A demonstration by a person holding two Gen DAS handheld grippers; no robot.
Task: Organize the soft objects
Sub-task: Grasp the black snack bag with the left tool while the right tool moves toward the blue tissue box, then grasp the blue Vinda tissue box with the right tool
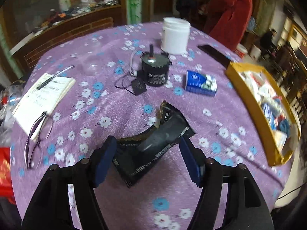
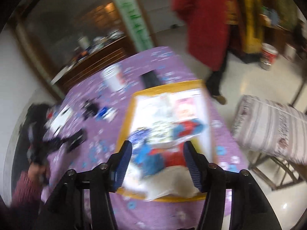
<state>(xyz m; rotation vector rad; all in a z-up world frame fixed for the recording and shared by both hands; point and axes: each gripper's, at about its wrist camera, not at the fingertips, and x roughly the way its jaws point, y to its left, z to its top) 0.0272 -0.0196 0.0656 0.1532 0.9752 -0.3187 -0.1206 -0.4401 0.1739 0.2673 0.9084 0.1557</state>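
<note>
Purple floral tablecloth (image 1: 119, 103) carries a black foil packet (image 1: 153, 149) between the left gripper (image 1: 147, 161)'s spread, non-gripping pads; closing comes next, while right gripper (image 2: 157, 163) hovers wide over the yellow box (image 2: 126, 118)

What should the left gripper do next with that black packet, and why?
Probably close on it. The left gripper is open with the black packet lying between its pads on the purple cloth, not yet pinched; the yellow tray holds other packets.

glossy black foil packet (image 1: 153, 143), fuzzy purple cloth tablecloth (image 1: 107, 44)
</note>
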